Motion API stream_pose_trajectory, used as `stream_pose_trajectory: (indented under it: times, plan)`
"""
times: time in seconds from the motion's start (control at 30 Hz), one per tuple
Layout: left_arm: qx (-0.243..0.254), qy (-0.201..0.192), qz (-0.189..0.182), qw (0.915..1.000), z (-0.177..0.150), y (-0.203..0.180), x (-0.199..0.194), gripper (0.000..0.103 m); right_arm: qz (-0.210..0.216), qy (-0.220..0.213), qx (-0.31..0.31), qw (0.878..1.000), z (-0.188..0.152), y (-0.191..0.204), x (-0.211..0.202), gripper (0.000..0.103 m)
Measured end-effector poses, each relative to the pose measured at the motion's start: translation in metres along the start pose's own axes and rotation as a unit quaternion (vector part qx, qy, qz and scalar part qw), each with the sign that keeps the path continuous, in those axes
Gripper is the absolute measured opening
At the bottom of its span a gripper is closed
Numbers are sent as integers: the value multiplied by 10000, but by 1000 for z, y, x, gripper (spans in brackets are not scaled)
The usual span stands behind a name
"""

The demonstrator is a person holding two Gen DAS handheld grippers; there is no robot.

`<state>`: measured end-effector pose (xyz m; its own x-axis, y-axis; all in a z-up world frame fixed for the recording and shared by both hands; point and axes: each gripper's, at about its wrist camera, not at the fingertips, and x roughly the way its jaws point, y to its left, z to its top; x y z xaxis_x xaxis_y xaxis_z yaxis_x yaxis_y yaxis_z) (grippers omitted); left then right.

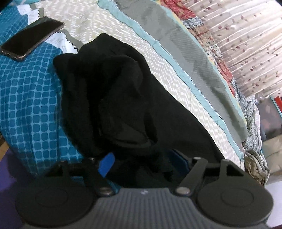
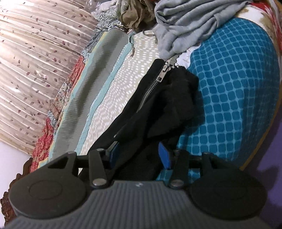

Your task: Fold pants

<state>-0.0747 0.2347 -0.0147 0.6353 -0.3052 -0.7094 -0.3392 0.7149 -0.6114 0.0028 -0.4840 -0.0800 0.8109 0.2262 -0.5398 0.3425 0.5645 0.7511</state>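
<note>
Black pants lie bunched on the bed and fill the middle of the left wrist view. My left gripper has its blue pads closed in on a fold of the black cloth, which hides most of the right pad. In the right wrist view the pants show a silver zipper at the far end. My right gripper holds the black cloth between its blue pads.
A black phone lies on the blue checked cover at the far left. A grey garment and a crumpled beige cloth lie at the far end of the bed. A patterned curtain hangs beside the bed.
</note>
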Motion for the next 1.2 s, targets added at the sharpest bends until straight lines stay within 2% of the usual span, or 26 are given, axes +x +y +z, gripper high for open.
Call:
stream_pose_trajectory:
  times: [0.17,0.2,0.23,0.33,0.37,0.43,0.47,0.5,0.63,0.77,0.87,0.93,1.0,1.1,1.2]
  plan:
    - [-375,10,-94,9993,12,8,12,68,-44,-271,234,9993,15,-8,0,52]
    - [-437,13,-88,9990,15,10,16,62,-25,-301,294,9991,18,-12,2,52]
    - [-472,25,-42,9989,16,10,19,47,-14,-303,359,9989,22,-15,4,52]
    - [-586,121,168,9981,19,13,27,28,5,-194,712,9973,27,-19,12,51]
    - [-628,121,178,9978,18,15,27,26,-33,-177,707,9973,26,-18,15,50]
    - [-687,120,157,9974,16,19,28,22,-239,-131,511,9983,25,-13,17,33]
    - [-720,125,137,9972,15,20,28,22,-413,-62,384,9984,23,-12,20,16]
    - [-755,131,116,9970,13,24,26,22,-473,-15,354,9983,22,-11,20,12]
    - [-875,106,-87,9961,14,25,17,16,-395,-97,268,9988,23,-5,9,8]
    - [-762,-131,-386,9963,14,24,-5,15,225,-385,-197,9988,43,45,-10,8]
    - [-716,-242,-460,9961,12,25,-21,15,863,-697,-588,9921,54,81,-32,8]
    - [-686,-237,-398,9966,9,28,-29,15,1042,-879,-804,9874,52,89,-44,8]
    - [-676,-164,-312,9971,4,35,-33,15,929,-880,-834,9883,47,76,-49,8]
    - [-779,-2,-153,9968,-3,50,-30,15,309,-425,-336,9981,28,18,-39,8]
    - [-898,106,-47,9959,-11,58,-27,16,-305,-63,336,9989,9,-41,-30,11]
